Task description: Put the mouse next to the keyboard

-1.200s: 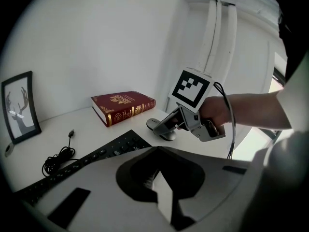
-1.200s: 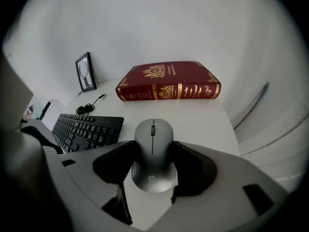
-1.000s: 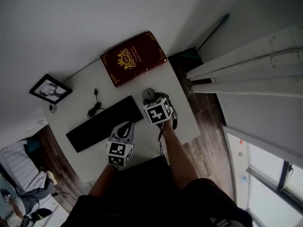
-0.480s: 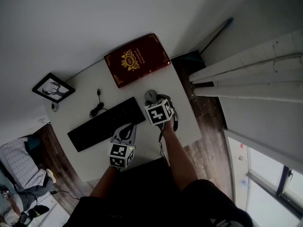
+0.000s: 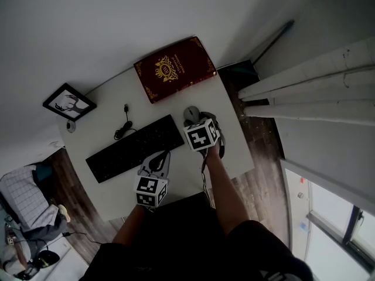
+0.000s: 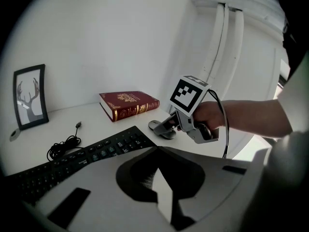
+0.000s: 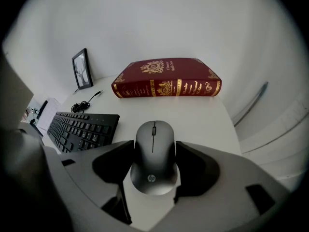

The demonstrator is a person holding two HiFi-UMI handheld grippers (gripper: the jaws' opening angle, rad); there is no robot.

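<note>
White wall up top, dark wood floor off to the side, and between them a white table pushed against the wall. On it, a big maroon book with gold trim lies flat at the far edge, a black keyboard runs across the middle, and a small framed picture stands at the far left corner. Now the mouse: grey, flat on the table just off the keyboard's right end. The right gripper has it, jaws set wide with a pad against each flank. The left gripper hovers over the keyboard's near edge, jaws together, nothing in them.
</note>
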